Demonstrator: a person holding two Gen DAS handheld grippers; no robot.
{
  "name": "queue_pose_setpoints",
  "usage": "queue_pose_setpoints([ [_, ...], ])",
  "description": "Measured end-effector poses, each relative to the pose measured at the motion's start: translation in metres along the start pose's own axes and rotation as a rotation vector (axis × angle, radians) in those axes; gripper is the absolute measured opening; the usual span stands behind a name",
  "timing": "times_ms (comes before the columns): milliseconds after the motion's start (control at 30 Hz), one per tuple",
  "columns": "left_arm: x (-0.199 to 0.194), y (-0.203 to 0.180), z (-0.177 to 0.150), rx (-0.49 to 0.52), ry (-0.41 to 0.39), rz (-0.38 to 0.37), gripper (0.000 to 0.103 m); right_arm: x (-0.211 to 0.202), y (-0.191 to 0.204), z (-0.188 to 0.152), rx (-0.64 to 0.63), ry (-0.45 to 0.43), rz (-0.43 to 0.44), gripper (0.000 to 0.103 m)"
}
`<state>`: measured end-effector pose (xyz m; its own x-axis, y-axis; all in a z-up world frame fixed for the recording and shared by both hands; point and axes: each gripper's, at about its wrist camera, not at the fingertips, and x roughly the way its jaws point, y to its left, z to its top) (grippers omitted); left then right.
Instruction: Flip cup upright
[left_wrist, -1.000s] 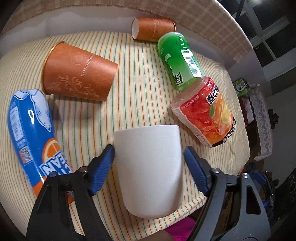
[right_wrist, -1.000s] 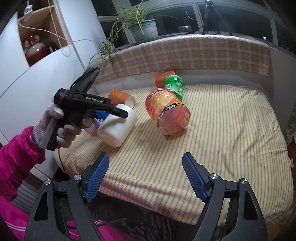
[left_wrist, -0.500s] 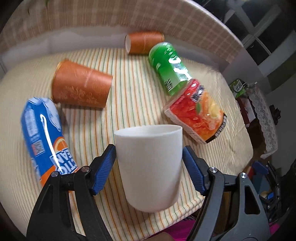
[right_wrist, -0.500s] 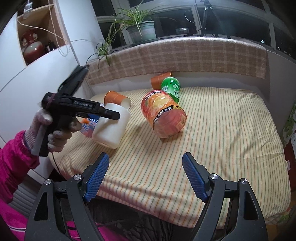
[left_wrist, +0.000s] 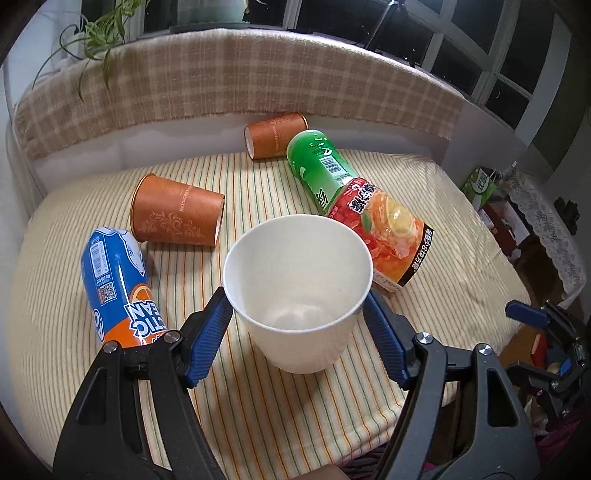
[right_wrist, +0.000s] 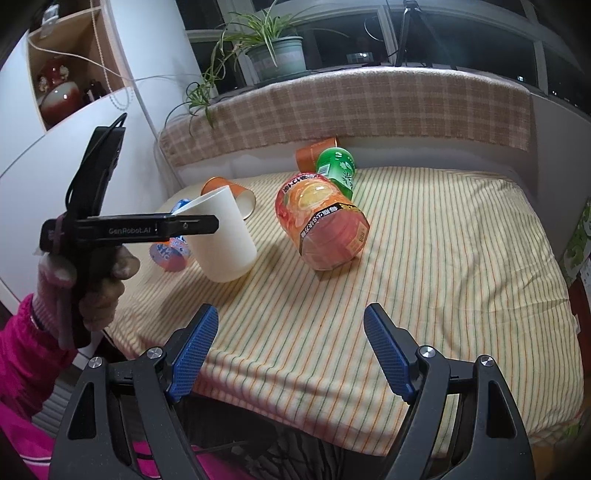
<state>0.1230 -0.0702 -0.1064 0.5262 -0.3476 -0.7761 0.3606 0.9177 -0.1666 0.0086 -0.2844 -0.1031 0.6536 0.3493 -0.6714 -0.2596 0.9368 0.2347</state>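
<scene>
- My left gripper (left_wrist: 297, 317) has its jaws closed on the cup (left_wrist: 297, 284), one blue pad on each side of the wall, just under the rim.
- The cup sits mouth-up but tilted in the right wrist view, its base at or just above the striped cloth (right_wrist: 424, 258); I cannot tell if it touches.
- Risk: if I let go while it leans, I judge it will tip back onto its side, since the cloth looks soft and uneven.
- Risk: the cup looks light and thin-walled; squeezing harder could dent the rim, and a loose hold could let it slip out.
- Risk: the orange bottle (left_wrist: 384, 240) lies just beside the cup and the blue can (left_wrist: 118, 288) is near my left pad; a sideways swing could knock them rolling.
- Two brown cups (left_wrist: 177, 210) lie on their sides farther back, well apart from my grip.
- My right gripper (right_wrist: 288, 350) hangs over the near edge with jaws wide apart, holding nothing.
- The cup is plain white, smooth, empty inside, slightly wider at the mouth than at the base.
</scene>
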Motion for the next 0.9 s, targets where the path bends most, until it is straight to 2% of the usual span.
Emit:
queue_pose_setpoints([
  [567, -0.006, -0.025, -0.013, 0.085, -0.086, 0.066, 0.075, 0.001, -0.003, -0.001, -0.021, -0.027, -0.149, 0.081],
  [900, 0.009, -0.035, -0.025, 0.157, -0.082, 0.113, 0.075, 0.0, -0.009, 0.0, 0.01, -0.033, -0.162, 0.081],
])
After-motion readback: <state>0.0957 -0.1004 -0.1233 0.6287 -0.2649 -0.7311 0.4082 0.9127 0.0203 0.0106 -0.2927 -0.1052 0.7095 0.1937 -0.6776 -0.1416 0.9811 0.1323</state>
